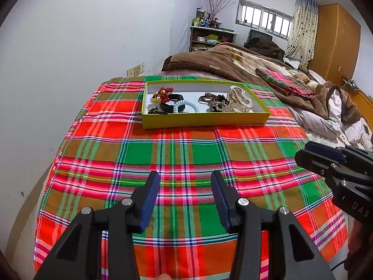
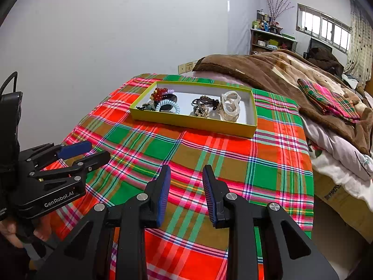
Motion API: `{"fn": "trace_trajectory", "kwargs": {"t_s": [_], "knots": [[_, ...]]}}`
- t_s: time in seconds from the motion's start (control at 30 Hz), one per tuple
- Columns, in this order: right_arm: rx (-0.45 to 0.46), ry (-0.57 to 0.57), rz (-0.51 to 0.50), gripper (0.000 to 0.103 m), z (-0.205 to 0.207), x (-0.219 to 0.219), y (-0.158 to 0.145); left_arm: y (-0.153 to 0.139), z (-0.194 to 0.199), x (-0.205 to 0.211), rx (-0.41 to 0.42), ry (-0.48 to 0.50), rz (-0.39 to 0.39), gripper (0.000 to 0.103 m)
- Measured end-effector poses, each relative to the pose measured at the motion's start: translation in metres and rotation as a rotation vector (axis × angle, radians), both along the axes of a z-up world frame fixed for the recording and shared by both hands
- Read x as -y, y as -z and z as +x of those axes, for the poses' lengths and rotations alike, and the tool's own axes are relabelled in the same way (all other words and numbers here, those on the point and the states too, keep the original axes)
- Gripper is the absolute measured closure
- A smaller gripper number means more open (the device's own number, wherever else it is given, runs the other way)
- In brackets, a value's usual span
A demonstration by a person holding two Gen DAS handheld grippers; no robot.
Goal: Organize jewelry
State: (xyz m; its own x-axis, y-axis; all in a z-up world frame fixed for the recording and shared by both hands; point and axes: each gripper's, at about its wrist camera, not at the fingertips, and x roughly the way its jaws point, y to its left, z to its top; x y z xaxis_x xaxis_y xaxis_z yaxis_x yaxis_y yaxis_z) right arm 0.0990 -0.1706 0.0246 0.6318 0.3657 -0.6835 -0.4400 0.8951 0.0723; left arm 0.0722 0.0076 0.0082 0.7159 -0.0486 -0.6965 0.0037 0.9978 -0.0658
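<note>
A shallow yellow box [image 1: 205, 119] [image 2: 186, 121] with a white floor lies on the plaid cloth, well beyond both grippers. Inside it, at the left, lie a red bead bracelet [image 1: 164, 93] [image 2: 158, 94], a black band and a pale blue coil hair tie [image 1: 186, 105] [image 2: 168, 106]. At its right lie dark beaded strands [image 1: 209, 98] [image 2: 205, 101] and a clear hair claw [image 1: 240, 98] [image 2: 230, 107]. My left gripper [image 1: 185, 178] [image 2: 98, 152] hovers open over the cloth, with nothing between its fingers. My right gripper [image 2: 186, 171] [image 1: 303, 151] is open beside it, also holding nothing.
The red, green and pink plaid cloth [image 1: 186, 154] covers the near end of a bed. A brown blanket [image 1: 233, 63] and rumpled bedding [image 2: 338, 154] lie behind and to the right. A folded plaid cloth [image 2: 326, 98] rests on the blanket. A white wall runs along the left.
</note>
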Motion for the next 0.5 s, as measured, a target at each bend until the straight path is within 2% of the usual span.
{"fn": "trace_trajectory", "kwargs": {"t_s": [0.5], "knots": [[-0.001, -0.002, -0.006, 0.074, 0.0004, 0.0002, 0.0021, 0.0032, 0.0015, -0.0001, -0.007, -0.026, 0.032, 0.055]]}}
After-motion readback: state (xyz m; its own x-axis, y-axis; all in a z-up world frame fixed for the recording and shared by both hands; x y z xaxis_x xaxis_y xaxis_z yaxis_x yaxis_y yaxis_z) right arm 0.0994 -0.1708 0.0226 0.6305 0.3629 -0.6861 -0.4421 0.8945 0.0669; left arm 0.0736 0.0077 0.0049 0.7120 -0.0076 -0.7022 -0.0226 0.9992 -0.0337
